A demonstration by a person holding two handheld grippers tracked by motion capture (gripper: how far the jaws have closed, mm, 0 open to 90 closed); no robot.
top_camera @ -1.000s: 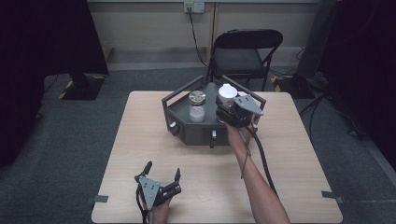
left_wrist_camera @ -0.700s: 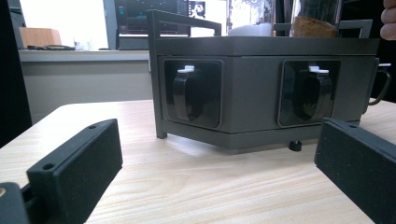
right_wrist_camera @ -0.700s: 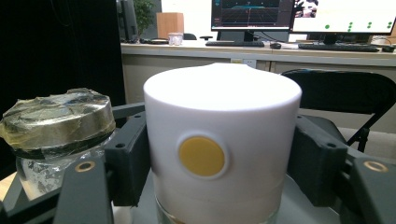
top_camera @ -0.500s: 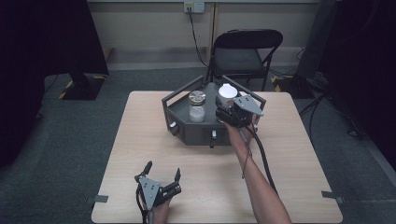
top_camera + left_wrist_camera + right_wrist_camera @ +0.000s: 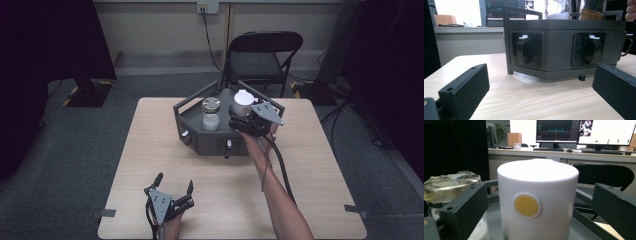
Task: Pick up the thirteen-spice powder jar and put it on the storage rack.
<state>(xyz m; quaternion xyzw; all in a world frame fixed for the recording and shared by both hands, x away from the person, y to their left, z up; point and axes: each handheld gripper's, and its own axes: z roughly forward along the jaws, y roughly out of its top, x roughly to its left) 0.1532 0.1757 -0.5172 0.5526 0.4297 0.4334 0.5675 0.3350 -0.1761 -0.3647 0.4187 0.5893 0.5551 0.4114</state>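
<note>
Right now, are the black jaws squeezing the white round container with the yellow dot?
No, the right gripper stands open, with a gap between each jaw and the white round container.

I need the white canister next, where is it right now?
In the high view the white canister stands on the grey tray's right side, beside the foil-lidded jar, between the right gripper's open jaws.
</note>
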